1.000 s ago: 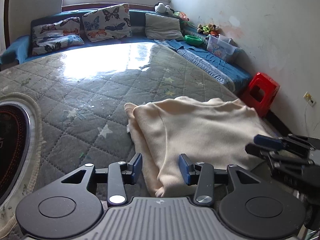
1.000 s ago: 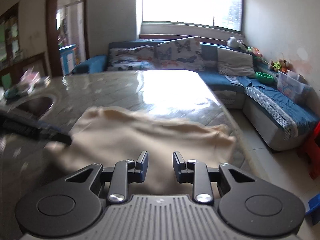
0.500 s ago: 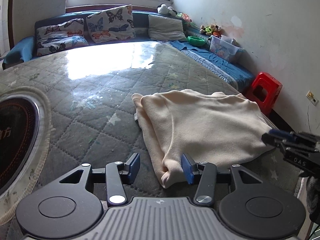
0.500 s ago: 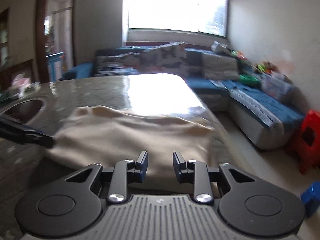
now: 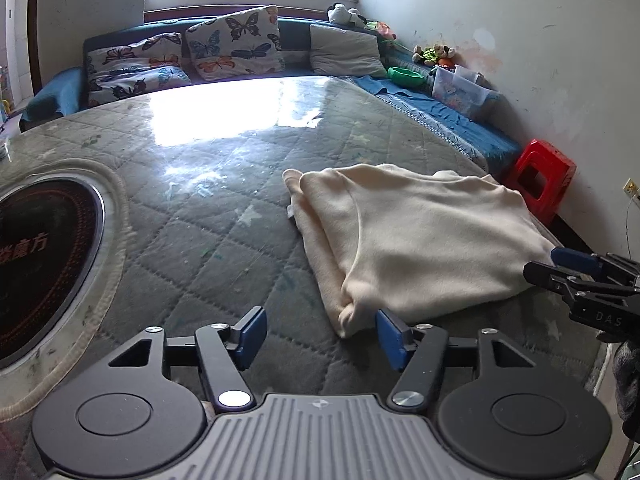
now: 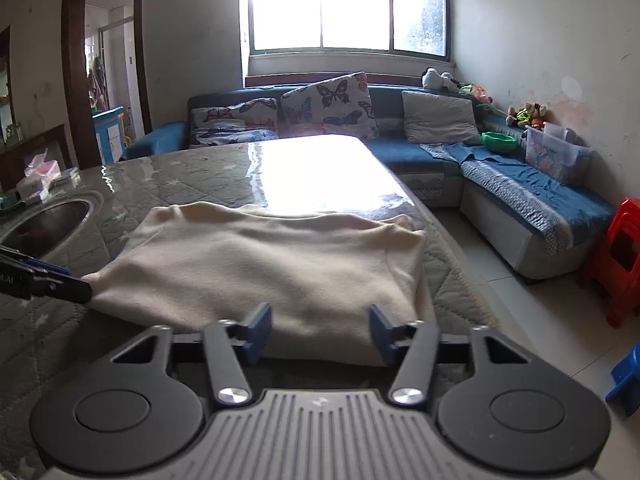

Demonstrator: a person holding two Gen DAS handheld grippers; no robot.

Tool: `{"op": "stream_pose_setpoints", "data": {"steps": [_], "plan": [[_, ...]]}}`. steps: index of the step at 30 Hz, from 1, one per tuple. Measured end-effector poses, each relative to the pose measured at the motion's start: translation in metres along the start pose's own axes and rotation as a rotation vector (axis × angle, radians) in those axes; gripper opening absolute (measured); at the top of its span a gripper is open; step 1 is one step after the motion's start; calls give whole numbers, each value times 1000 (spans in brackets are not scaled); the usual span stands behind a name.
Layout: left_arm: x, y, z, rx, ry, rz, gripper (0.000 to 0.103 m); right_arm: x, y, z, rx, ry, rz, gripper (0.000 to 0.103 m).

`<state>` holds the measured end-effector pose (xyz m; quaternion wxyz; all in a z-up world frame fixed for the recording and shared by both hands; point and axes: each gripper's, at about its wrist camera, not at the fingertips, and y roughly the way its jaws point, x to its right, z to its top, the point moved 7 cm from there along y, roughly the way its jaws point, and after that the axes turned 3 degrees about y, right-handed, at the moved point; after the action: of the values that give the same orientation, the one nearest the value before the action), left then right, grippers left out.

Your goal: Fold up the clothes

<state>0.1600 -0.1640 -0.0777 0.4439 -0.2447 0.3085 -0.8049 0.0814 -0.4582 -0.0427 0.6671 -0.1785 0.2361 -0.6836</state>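
A cream garment (image 5: 416,240) lies folded on the quilted grey table cover (image 5: 224,208), near the table's right edge. It also shows in the right wrist view (image 6: 264,264). My left gripper (image 5: 320,338) is open and empty, just short of the garment's near left corner. My right gripper (image 6: 320,330) is open and empty at the garment's near edge. The right gripper shows at the right of the left wrist view (image 5: 576,276). The left gripper's tip shows at the left of the right wrist view (image 6: 44,280).
A round black hob (image 5: 36,268) is set in the table at the left. A blue sofa with butterfly cushions (image 5: 232,44) runs behind and to the right. A red stool (image 5: 540,176) stands by the wall. The table edge (image 6: 452,264) drops to a tiled floor.
Both grippers have drawn back from the garment and opened wider. The garment lies still on the table.
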Motion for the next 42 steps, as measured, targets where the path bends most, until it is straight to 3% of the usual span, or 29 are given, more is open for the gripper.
{"op": "stream_pose_setpoints", "data": {"steps": [3, 7, 14, 27, 42], "plan": [[0, -4, -5, 4, 7, 17, 74, -7, -4, 0, 9, -7, 1, 79], [2, -10, -11, 17, 21, 35, 87, -14, -9, -2, 14, -5, 8, 86], [8, -20, -20, 38, 65, 64, 98, -27, -16, -12, -7, 4, 1, 103], [13, -35, -33, 64, 94, 69, 103, -47, -25, -24, -36, -60, -66, 103], [17, -41, -47, 61, 95, 74, 103, -51, -31, -37, -70, -22, -81, 103]]}}
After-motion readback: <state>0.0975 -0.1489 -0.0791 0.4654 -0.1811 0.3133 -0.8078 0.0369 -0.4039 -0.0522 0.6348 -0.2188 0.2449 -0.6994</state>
